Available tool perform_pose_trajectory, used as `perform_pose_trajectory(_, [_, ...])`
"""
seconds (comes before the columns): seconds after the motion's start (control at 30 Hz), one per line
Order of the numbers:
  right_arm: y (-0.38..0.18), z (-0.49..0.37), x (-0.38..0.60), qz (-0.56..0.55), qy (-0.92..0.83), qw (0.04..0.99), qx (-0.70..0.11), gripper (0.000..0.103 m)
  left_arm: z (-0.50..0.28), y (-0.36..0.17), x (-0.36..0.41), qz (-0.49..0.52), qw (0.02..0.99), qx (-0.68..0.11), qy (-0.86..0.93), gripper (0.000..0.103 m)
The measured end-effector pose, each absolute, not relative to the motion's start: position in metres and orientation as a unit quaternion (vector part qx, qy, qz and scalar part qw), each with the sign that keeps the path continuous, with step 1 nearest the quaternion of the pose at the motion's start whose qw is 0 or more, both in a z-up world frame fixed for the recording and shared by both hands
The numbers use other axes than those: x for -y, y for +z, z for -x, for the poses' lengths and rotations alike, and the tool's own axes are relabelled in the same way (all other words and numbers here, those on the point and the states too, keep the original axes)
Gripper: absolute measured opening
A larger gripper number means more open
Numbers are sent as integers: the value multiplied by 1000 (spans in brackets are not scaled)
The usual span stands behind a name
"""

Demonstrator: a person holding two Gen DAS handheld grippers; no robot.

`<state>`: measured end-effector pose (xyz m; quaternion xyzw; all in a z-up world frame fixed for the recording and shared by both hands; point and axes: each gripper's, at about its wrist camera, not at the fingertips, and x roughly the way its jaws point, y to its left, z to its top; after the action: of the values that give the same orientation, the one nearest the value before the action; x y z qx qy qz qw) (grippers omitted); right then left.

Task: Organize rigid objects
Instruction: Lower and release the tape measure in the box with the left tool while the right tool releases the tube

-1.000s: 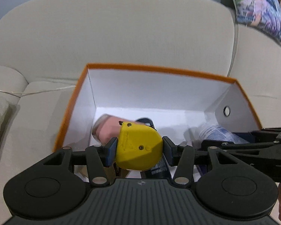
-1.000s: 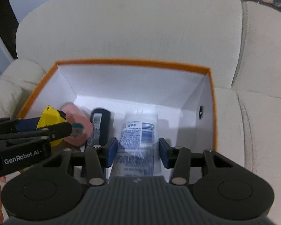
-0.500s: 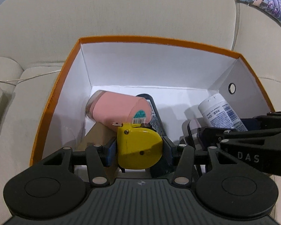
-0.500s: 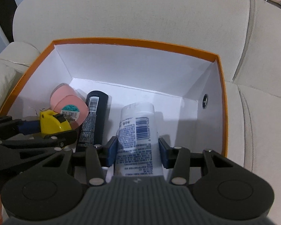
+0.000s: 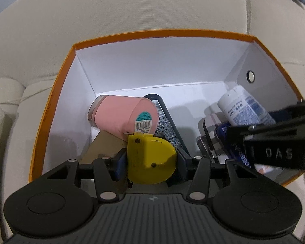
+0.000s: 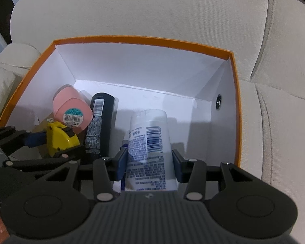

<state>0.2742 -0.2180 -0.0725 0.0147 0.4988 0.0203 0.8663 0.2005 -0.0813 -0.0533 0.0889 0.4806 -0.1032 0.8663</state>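
Box with the orange rim is sitting on a beige sofa, and both grippers are reaching down into it at once. The left hand-held gripper is clamped on a yellow tape measure, flat sides against the pads, low at the near left of the box. The right hand-held gripper is closed around a white bottle, held by its lower body with the far end pointing at the far wall.

Already in the box: a pink cup lying on its side at the far left, barcode sticker on its base facing us, and a black tube lying lengthwise right beside it. They look to be touching, though I can't swear to it. There's a brown cardboard piece under the cup, and in the left view something checked near the right wall that I can't make out.

My read is everything is being laid parallel, long axis near-to-far, so it packs in rows. The bottle is headed for the open strip between the tube and the right wall, with its far end low and maybe already on the floor. The tape measure looks bound for the near left corner. Main risk I'd guess: bumping the cup so it rolls.
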Motion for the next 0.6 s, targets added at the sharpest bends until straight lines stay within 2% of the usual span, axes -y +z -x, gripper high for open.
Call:
perform_pose_trajectory(0.17, [-75,-274,214,0,22,868,-495,47,-198,-53,83,-91,868,-478,-99,64])
perform_pose_trajectory(0.6, [-72,-272,206,9,22,870,-492,49,-195,-36,75,-88,877,-465,-84,65])
